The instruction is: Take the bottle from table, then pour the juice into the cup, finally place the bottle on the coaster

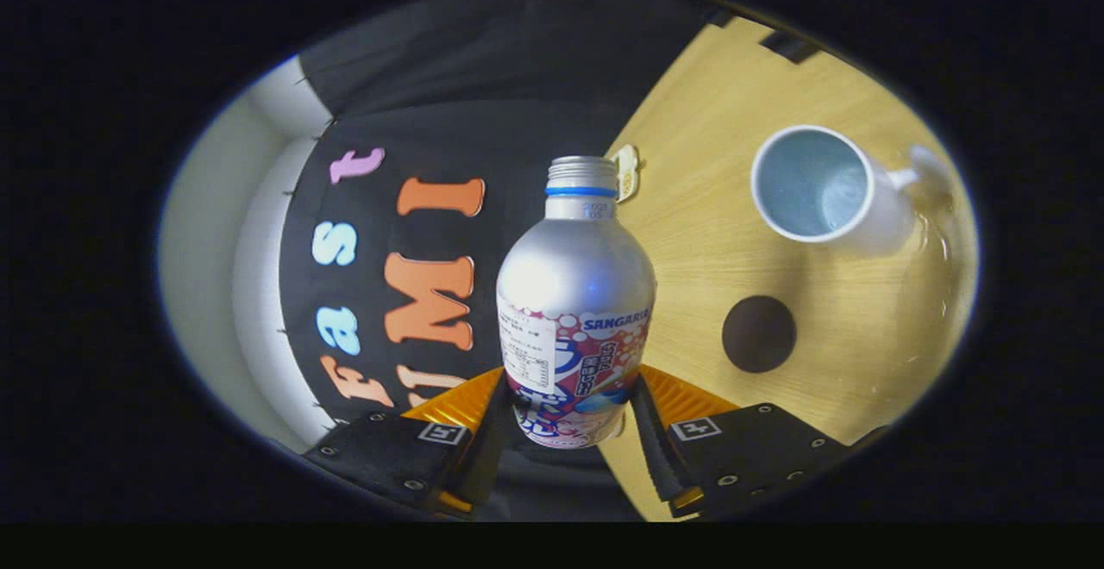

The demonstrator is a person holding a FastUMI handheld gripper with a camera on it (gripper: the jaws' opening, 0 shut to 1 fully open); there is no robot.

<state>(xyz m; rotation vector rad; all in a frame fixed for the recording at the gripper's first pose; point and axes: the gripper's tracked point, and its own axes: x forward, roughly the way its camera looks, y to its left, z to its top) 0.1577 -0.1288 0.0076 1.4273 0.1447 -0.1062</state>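
Between the gripper's (569,418) two fingers stands the bottle (575,293), both fingers pressing its lower labelled sides so it is held firmly, lifted off the table (707,233), its cap off and neck bare. Beyond the fingers, on the wooden table, lies the dark round coaster (758,334), with the white cup (819,185) further on, open and apart from the coaster.

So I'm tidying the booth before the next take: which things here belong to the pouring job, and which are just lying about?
Job:
- bottle, held between both fingers of the claw, cap off
- white cup, on the table
- dark round coaster, on the table between claw and cup

Lying about:
- small pale tag on the table beyond the bottle
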